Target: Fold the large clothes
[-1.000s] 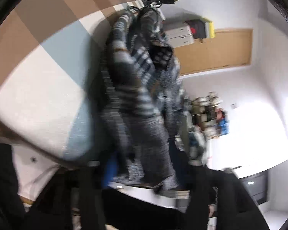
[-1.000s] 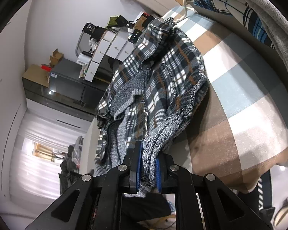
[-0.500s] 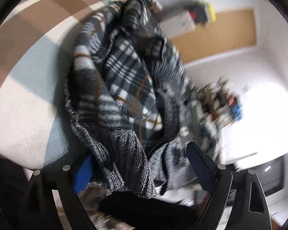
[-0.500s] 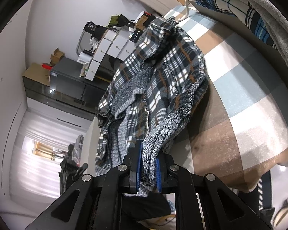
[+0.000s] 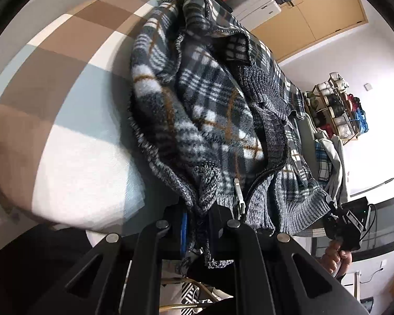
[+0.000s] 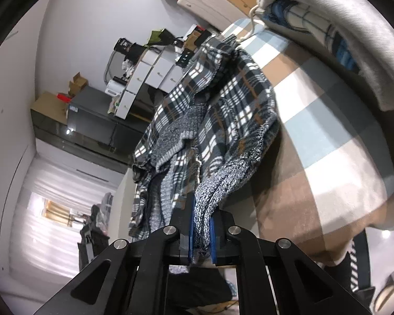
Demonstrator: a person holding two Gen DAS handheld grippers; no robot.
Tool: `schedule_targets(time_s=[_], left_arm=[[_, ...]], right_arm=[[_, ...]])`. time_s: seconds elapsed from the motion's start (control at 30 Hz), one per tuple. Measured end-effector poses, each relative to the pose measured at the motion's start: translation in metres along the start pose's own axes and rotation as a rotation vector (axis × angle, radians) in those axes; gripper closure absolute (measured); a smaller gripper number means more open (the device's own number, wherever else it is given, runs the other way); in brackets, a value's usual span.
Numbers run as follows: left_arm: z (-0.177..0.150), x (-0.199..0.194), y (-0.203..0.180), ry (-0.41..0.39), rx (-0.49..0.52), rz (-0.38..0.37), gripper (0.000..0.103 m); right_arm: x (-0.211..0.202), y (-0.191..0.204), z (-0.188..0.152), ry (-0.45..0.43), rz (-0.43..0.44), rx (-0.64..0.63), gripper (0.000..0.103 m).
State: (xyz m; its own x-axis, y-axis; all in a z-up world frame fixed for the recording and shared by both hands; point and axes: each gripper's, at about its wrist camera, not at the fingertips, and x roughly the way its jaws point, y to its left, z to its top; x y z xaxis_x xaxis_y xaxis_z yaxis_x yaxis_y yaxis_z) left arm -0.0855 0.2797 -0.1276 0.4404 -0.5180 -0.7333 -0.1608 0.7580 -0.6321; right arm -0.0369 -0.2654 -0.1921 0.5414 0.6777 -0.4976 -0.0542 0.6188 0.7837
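Observation:
A dark plaid fleece jacket (image 5: 197, 105) with grey knit trim and an open zipper lies bunched on the checked bed (image 5: 65, 105). In the left wrist view my left gripper (image 5: 198, 218) is at the jacket's near hem, its jaws closing tight on the grey knit edge beside the zipper pull (image 5: 239, 197). In the right wrist view my right gripper (image 6: 201, 225) is shut on another stretch of knit hem, and the jacket (image 6: 223, 120) rises away from it over the bed (image 6: 328, 136). That right gripper (image 5: 338, 220) also shows at the left view's right edge, held by a hand (image 5: 336, 257).
A heap of grey and blue-checked clothes (image 6: 328, 26) lies at the bed's far side. White drawer units (image 6: 155, 71), a dark cabinet (image 6: 92, 120) and curtains (image 6: 52, 204) stand beyond the bed. A wooden wardrobe (image 5: 315, 18) and a cluttered rack (image 5: 338, 105) line the wall.
My left gripper, wide open around the hem half a second ago, has shut on the knit edge and tilted. The right gripper has kept still with its grip.

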Motion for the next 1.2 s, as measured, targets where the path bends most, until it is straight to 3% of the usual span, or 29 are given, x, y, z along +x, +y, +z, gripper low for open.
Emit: schedule_targets(time_s=[0.13, 0.33, 0.53, 0.7, 0.87, 0.93, 1.07, 1.2], left_arm=[[0.003, 0.004, -0.003, 0.038, 0.011, 0.001, 0.097], [-0.006, 0.005, -0.015, 0.081, 0.070, 0.003, 0.097], [-0.018, -0.016, -0.012, 0.104, 0.094, -0.055, 0.097], [-0.008, -0.032, -0.020, 0.121, 0.087, -0.131, 0.097], [0.044, -0.040, -0.047, 0.113, 0.091, -0.235, 0.097], [0.065, -0.040, -0.061, 0.095, 0.138, -0.218, 0.097], [0.133, -0.026, -0.072, 0.103, 0.117, -0.212, 0.097], [0.197, -0.011, -0.066, 0.107, 0.025, -0.227, 0.097]], right_arm=[[-0.014, 0.007, -0.004, -0.031, -0.008, -0.031, 0.095], [-0.026, 0.031, -0.020, -0.029, -0.120, -0.173, 0.095], [-0.040, 0.038, -0.029, 0.000, -0.156, -0.240, 0.095], [-0.044, 0.046, -0.023, 0.030, -0.126, -0.248, 0.095], [-0.035, 0.067, 0.031, 0.031, -0.045, -0.197, 0.095], [-0.025, 0.083, 0.061, 0.026, -0.032, -0.190, 0.095], [0.009, 0.113, 0.134, 0.030, -0.068, -0.190, 0.095], [0.058, 0.125, 0.201, 0.090, -0.150, -0.144, 0.095]])
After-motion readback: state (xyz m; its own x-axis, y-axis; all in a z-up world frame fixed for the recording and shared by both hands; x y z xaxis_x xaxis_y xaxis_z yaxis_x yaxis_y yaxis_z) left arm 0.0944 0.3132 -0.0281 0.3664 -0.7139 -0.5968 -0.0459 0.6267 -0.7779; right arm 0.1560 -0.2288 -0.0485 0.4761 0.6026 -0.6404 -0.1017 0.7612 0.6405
